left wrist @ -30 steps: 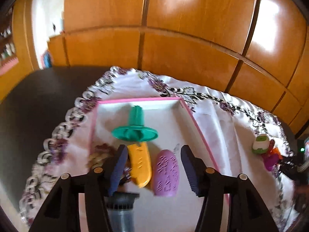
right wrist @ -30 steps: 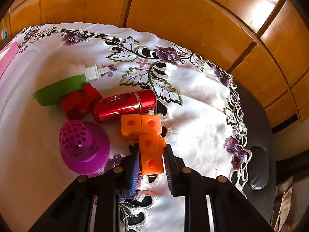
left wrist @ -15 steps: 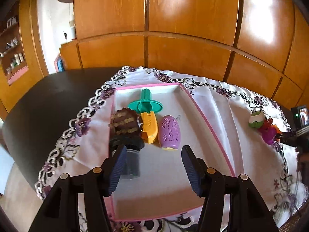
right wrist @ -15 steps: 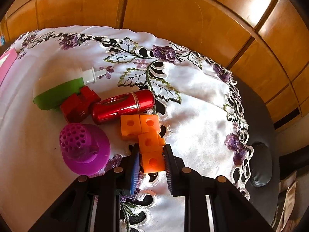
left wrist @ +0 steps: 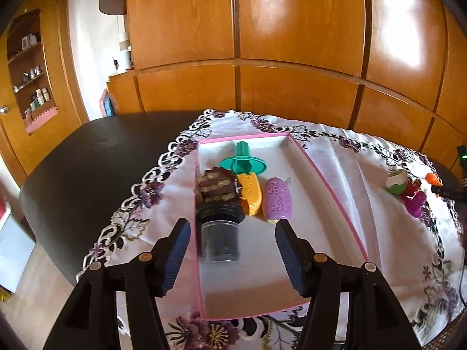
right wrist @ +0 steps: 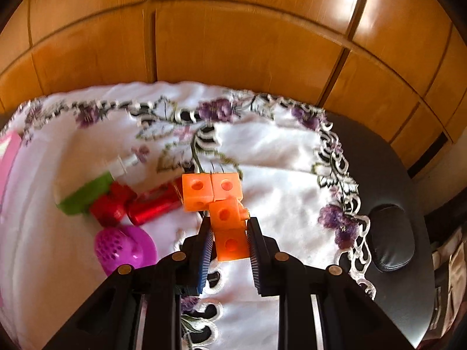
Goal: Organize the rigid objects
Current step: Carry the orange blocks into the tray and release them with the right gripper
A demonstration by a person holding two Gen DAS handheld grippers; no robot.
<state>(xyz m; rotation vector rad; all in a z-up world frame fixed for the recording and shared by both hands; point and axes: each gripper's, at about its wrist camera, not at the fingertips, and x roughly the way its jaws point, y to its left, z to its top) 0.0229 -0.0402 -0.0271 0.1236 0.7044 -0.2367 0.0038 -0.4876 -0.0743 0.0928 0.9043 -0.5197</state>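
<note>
Left wrist view: four toys lie in the tray, left tool spread, empty. Right tool pinches orange blocks right of the tray; bottle, red can, purple toy remain.

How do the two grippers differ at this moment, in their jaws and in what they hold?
The left gripper has its jaws apart and holds nothing; the right gripper is shut on the orange cube piece. The left hangs over the pink tray, the right over the embroidered tablecloth. Both have blue ribbed pads.
</note>
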